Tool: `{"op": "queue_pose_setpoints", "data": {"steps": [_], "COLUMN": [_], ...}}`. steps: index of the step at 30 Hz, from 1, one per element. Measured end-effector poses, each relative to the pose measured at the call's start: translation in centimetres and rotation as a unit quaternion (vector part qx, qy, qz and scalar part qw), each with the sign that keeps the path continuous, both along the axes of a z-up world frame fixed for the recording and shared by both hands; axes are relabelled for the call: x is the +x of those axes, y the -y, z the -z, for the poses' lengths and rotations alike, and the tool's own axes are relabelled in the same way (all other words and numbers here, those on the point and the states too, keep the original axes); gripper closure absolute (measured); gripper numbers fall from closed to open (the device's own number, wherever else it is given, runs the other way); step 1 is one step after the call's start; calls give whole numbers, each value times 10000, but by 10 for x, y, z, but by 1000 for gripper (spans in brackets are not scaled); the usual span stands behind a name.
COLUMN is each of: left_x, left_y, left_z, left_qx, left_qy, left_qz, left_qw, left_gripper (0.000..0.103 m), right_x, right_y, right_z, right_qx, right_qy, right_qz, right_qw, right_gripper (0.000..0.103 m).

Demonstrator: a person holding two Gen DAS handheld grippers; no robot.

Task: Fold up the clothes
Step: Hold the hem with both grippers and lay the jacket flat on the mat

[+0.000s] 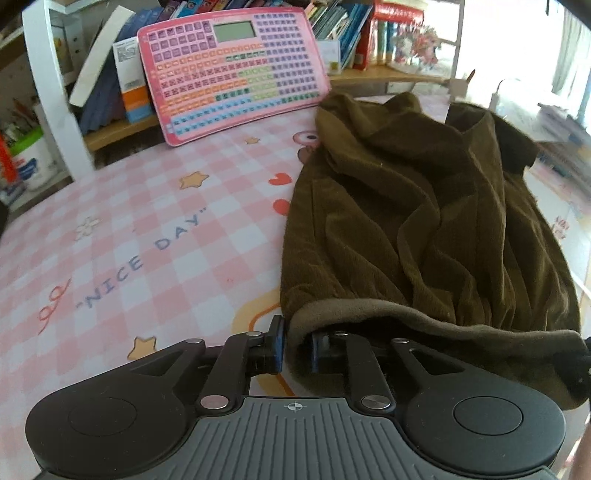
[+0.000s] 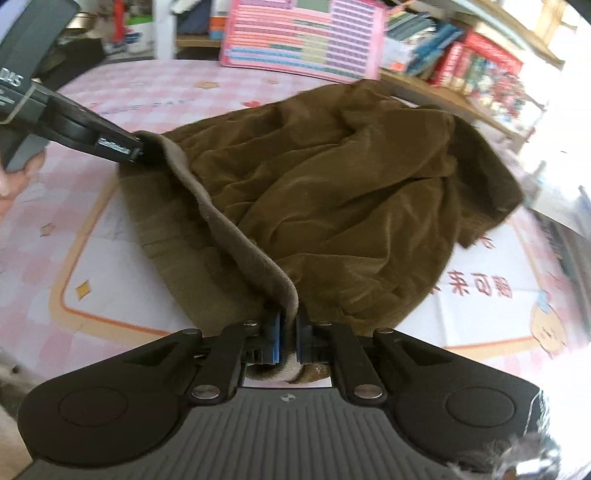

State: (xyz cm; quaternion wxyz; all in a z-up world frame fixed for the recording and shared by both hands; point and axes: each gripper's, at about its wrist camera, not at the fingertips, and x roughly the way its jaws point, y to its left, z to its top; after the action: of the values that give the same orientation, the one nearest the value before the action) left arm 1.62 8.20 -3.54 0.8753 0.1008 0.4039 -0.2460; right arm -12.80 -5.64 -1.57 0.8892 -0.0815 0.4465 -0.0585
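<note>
An olive-brown corduroy garment (image 1: 424, 221) lies rumpled on the pink checked tablecloth (image 1: 147, 240); it also shows in the right wrist view (image 2: 332, 192). My left gripper (image 1: 297, 347) is shut on the left end of its lighter hem band (image 1: 369, 310), lifting the edge. It shows from the side in the right wrist view (image 2: 138, 151). My right gripper (image 2: 289, 339) is shut on the other end of the same hem band (image 2: 236, 240), which stretches between the two grippers above the lower layer.
A pink toy keyboard board (image 1: 232, 70) leans against a shelf of books (image 1: 343, 29) at the back. A white post (image 1: 55, 92) and containers stand at the far left. The table edge runs along the right (image 1: 576, 280).
</note>
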Motion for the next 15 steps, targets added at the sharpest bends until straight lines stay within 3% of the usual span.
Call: {"op": "queue_pose_setpoints", "data": {"steps": [3, 5, 10, 12, 15], "left_x": [8, 11, 20, 23, 28], "left_y": [-17, -26, -49, -58, -71], "left_z": [-11, -30, -77, -95, -123], "left_qx": [-398, -609, -1136, -1345, -1659], "left_qy": [-36, 46, 251, 332, 454], "left_qz": [36, 39, 46, 49, 53], "left_qw": [9992, 9981, 9932, 9903, 9851], "left_gripper": [95, 95, 96, 96, 96], "right_x": [1, -1, -11, -10, 1], "right_y": [-14, -32, -66, -68, -46], "right_z": [-6, -25, -87, -102, -118], "right_qx": [68, 386, 1734, 1650, 659], "right_qy": [25, 96, 403, 616, 947], "right_qz": [403, 338, -285, -318, 16], "right_qw": [9992, 9986, 9836, 9839, 9933], "right_gripper": [98, 99, 99, 99, 99]}}
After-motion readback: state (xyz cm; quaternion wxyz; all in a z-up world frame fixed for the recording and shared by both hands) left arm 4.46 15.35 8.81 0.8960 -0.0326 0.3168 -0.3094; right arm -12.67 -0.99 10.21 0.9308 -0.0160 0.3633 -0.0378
